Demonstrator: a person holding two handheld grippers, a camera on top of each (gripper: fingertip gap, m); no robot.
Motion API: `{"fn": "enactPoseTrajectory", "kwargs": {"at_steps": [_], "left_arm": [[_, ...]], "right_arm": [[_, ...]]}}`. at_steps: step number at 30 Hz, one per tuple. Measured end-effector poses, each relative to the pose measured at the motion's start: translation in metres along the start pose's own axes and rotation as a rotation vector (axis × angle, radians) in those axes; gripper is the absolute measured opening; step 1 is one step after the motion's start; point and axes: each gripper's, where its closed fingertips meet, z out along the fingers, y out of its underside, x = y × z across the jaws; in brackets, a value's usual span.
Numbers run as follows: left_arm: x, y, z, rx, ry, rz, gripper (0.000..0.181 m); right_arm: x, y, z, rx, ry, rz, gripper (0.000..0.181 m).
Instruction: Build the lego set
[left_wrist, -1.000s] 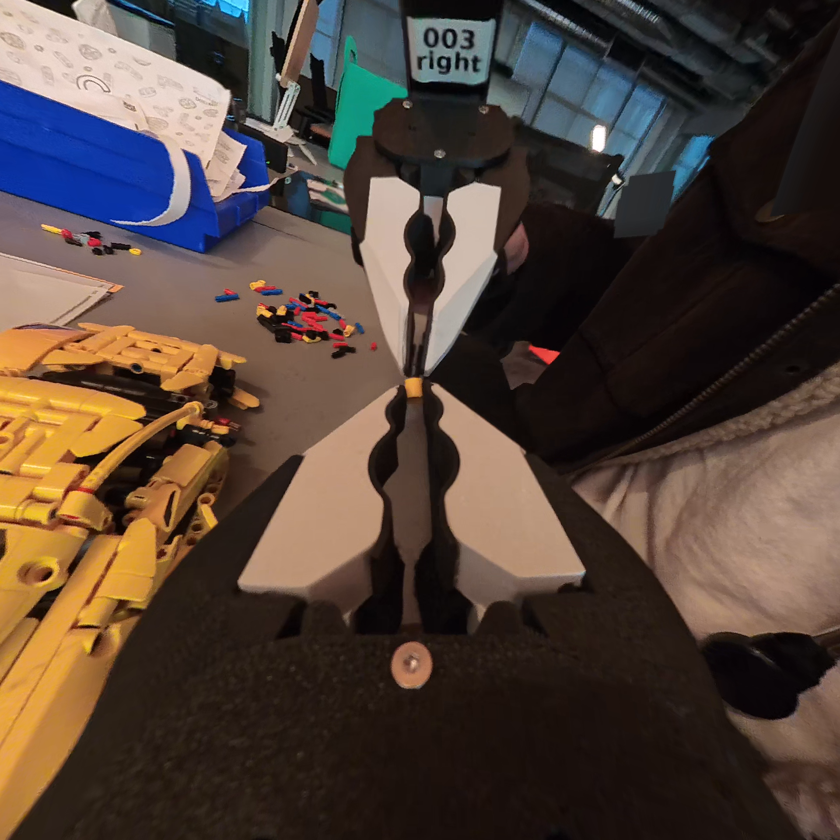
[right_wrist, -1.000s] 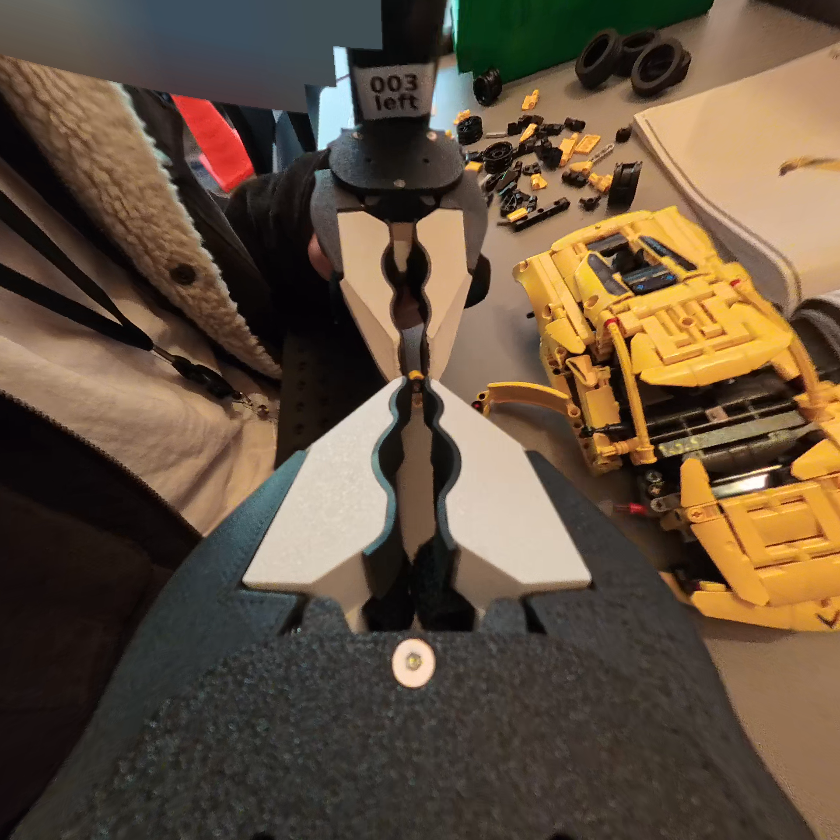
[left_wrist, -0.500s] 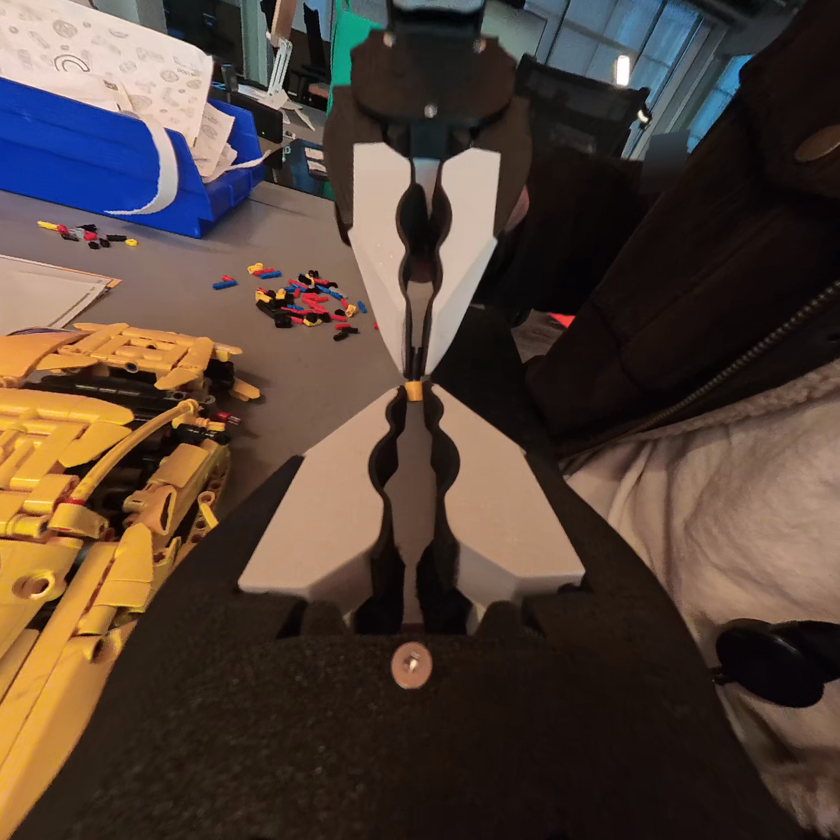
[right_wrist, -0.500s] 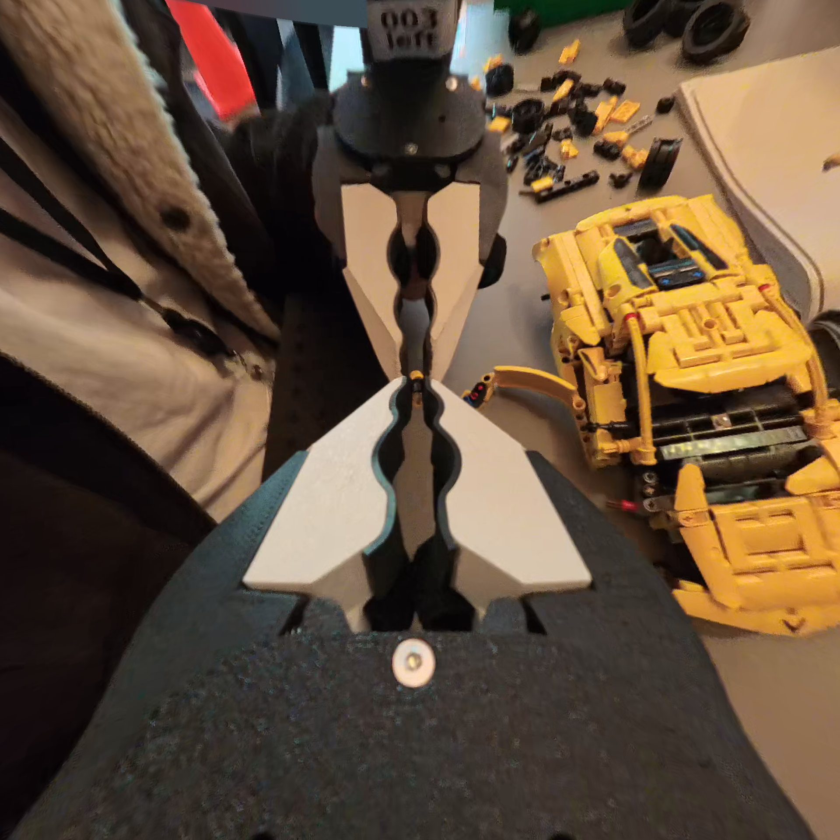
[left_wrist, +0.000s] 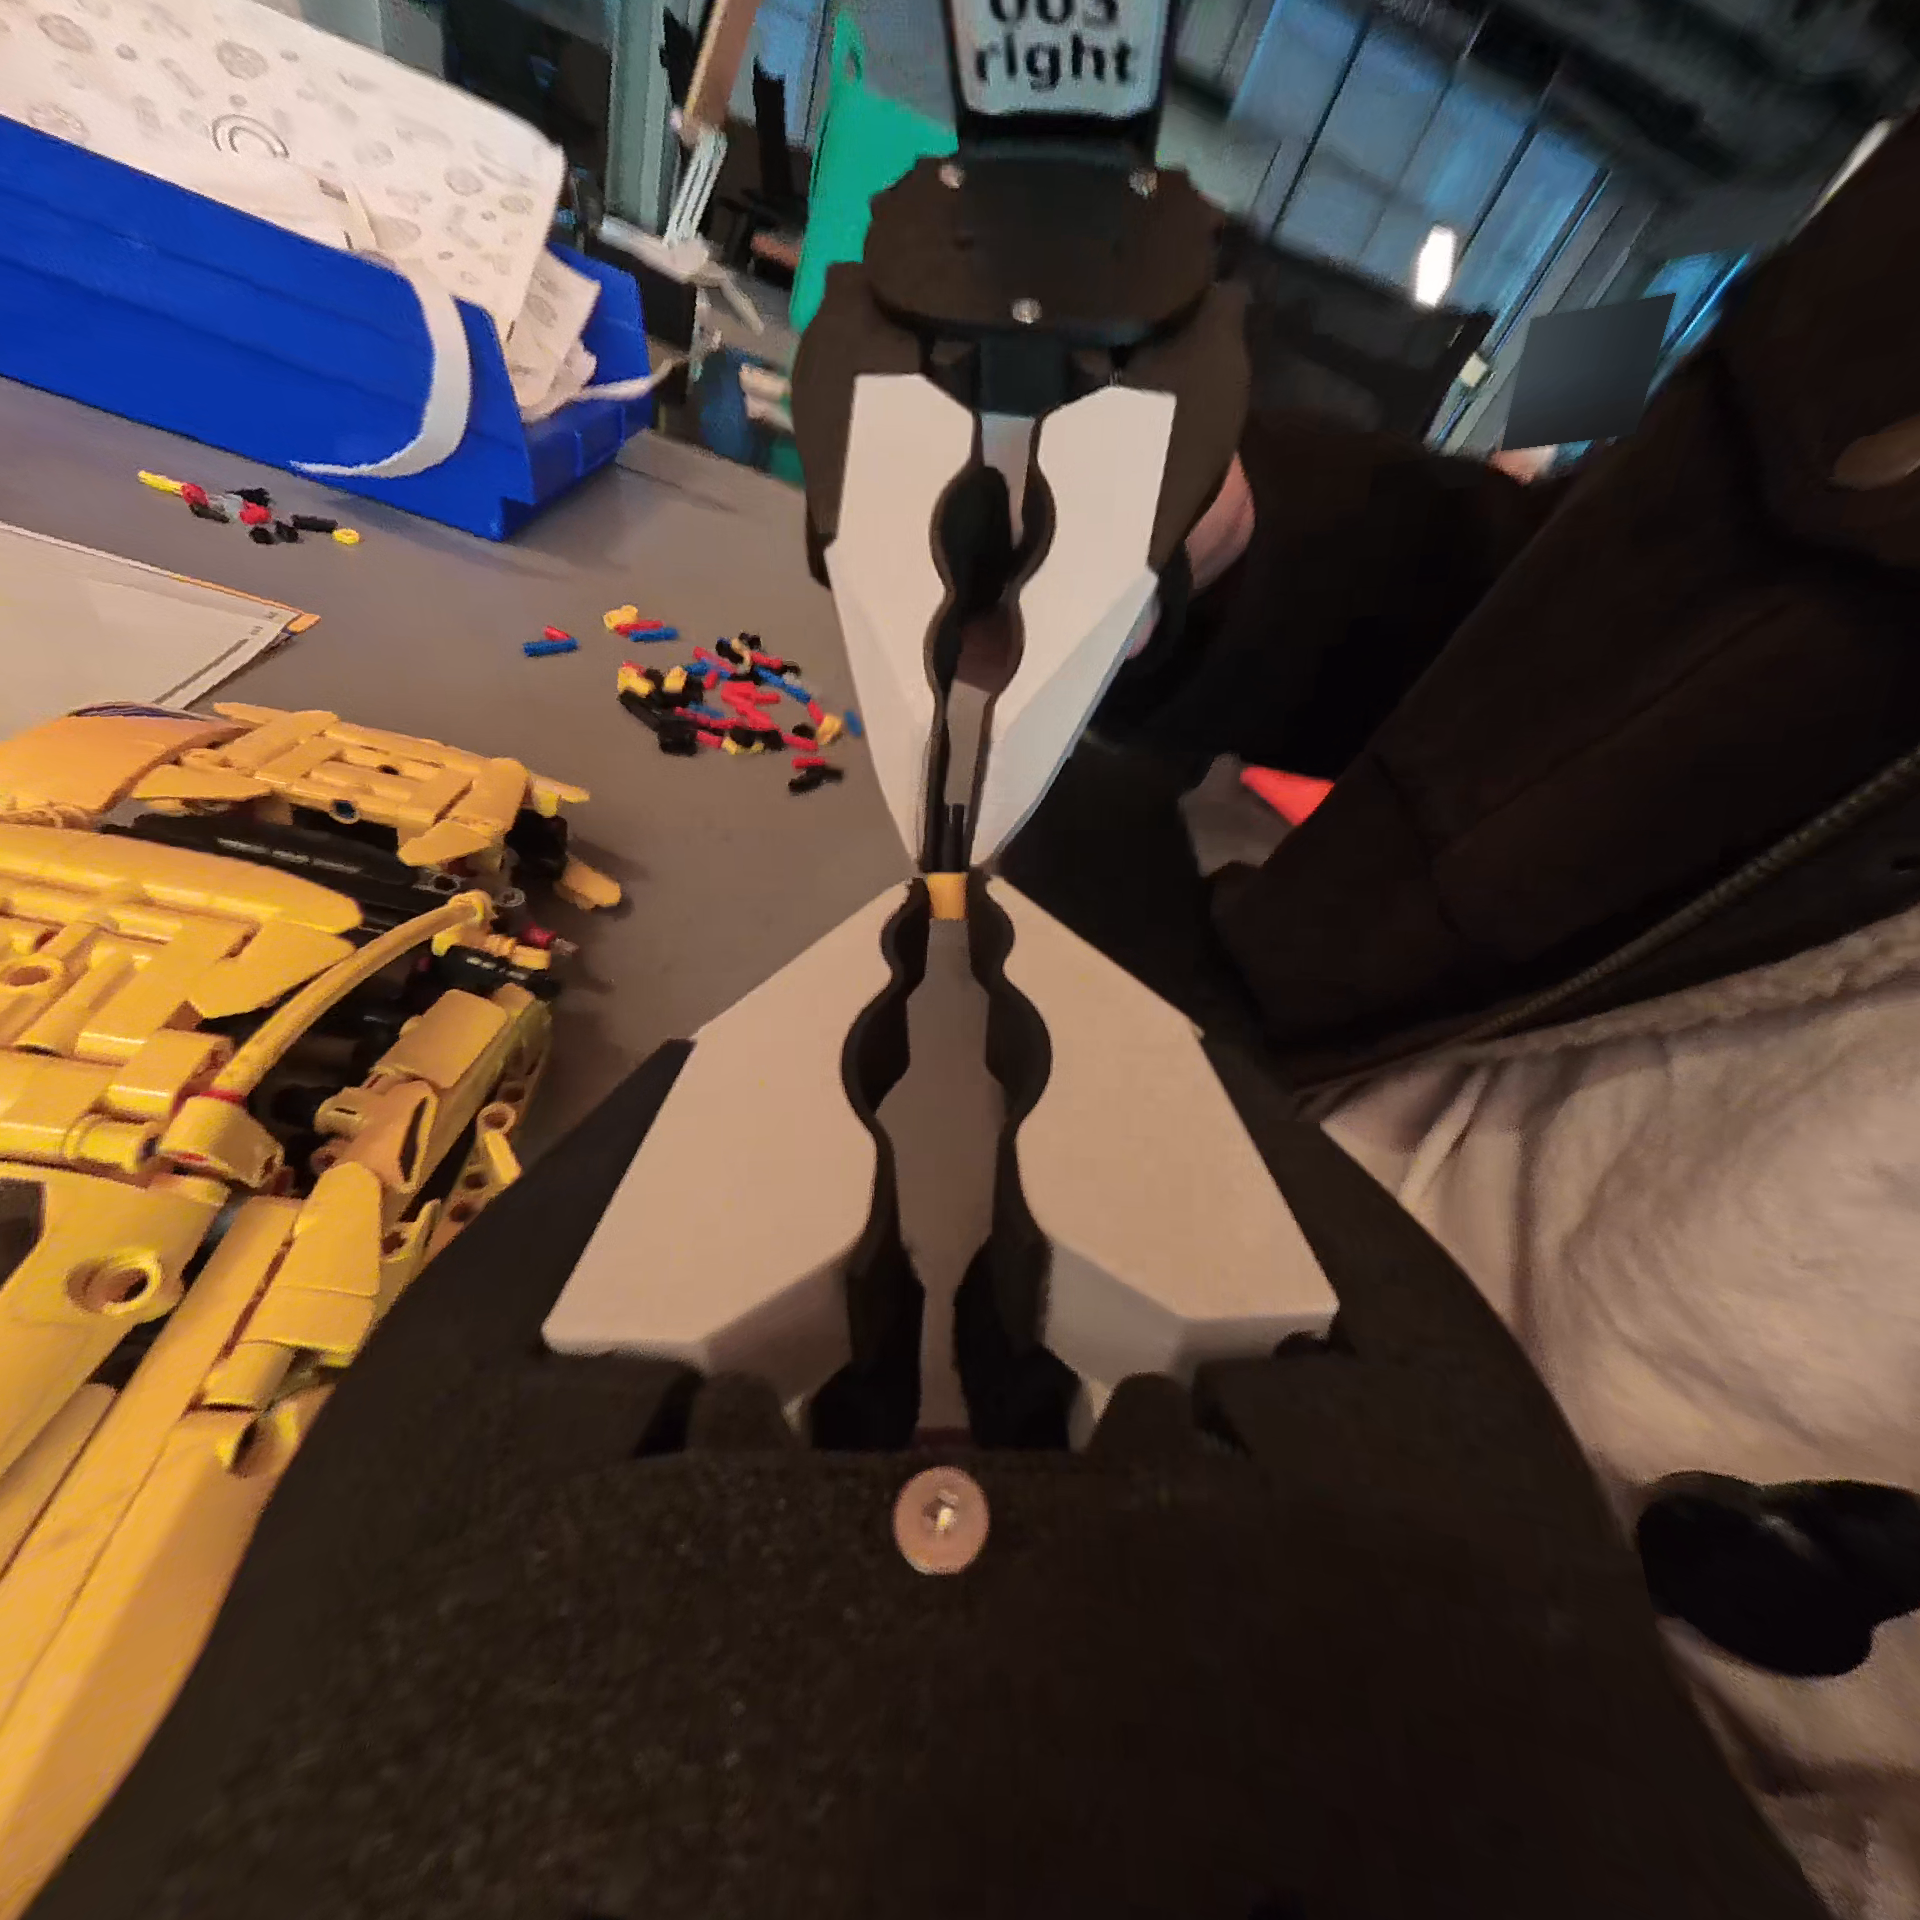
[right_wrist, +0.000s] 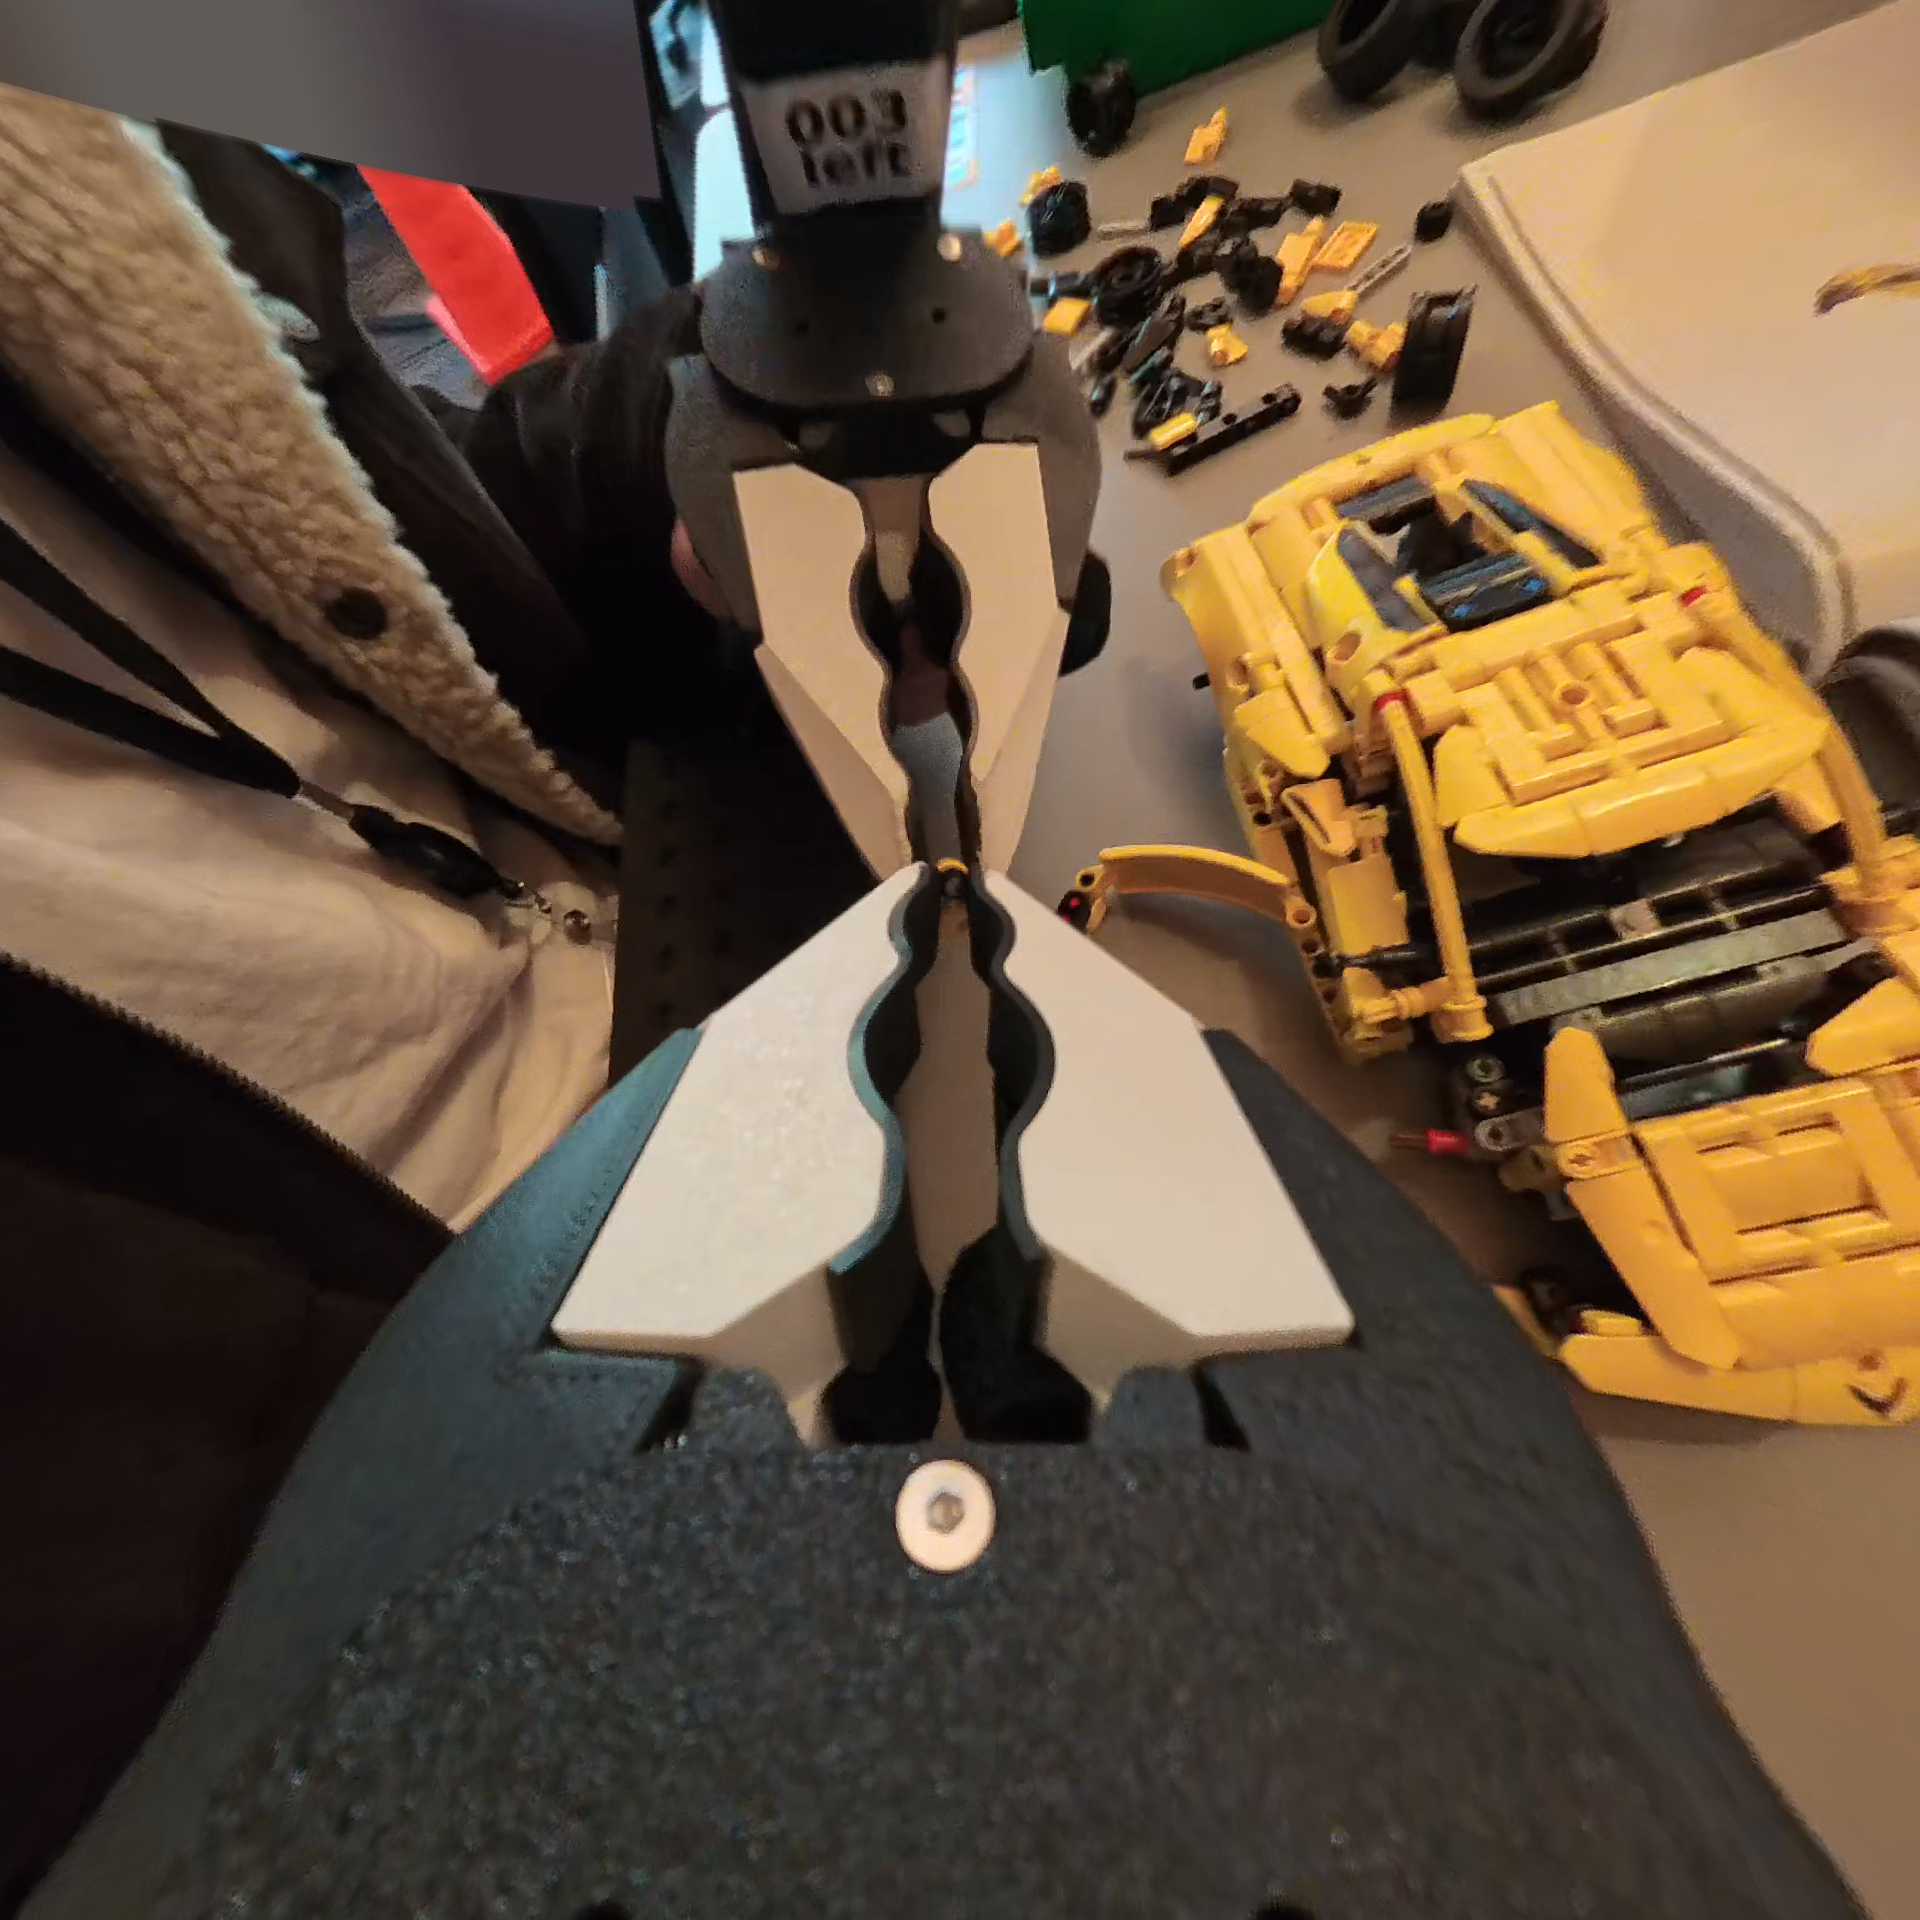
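Build well advanced: yellow car (right_wrist: 1538, 883) largely assembled on desk (left_wrist: 665, 831), loose parts (right_wrist: 1236, 291) unused; left gripper (left_wrist: 945, 899) jaws pinch small yellow piece (left_wrist: 948, 896), right gripper (right_wrist: 951, 883) jaws clamp black pin (left_wrist: 951, 831), mating mid-air.

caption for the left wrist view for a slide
Two grippers meet tip to tip over a small yellow piece beside the yellow car.

Open grey surface (left_wrist: 665, 831) is seen between the yellow car (left_wrist: 239, 1039) and the scattered pins (left_wrist: 727, 696); passage nearer the person is blocked by the coat (left_wrist: 1558, 935), with the blue bin (left_wrist: 260, 343) walling the far side.
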Motion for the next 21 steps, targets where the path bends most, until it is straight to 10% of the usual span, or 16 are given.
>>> {"fn": "enactPoseTrajectory", "kwargs": {"at_steps": [8,21], "left_arm": [[-0.026,-0.023,-0.026,0.258,0.125,-0.444,0.007],[-0.021,-0.032,-0.036,0.362,0.345,-0.67,0.007]], "right_arm": [[0.022,-0.027,0.001,0.042,0.405,-0.356,0.051],[0.031,-0.046,0.019,0.087,0.595,-0.618,0.023]]}}
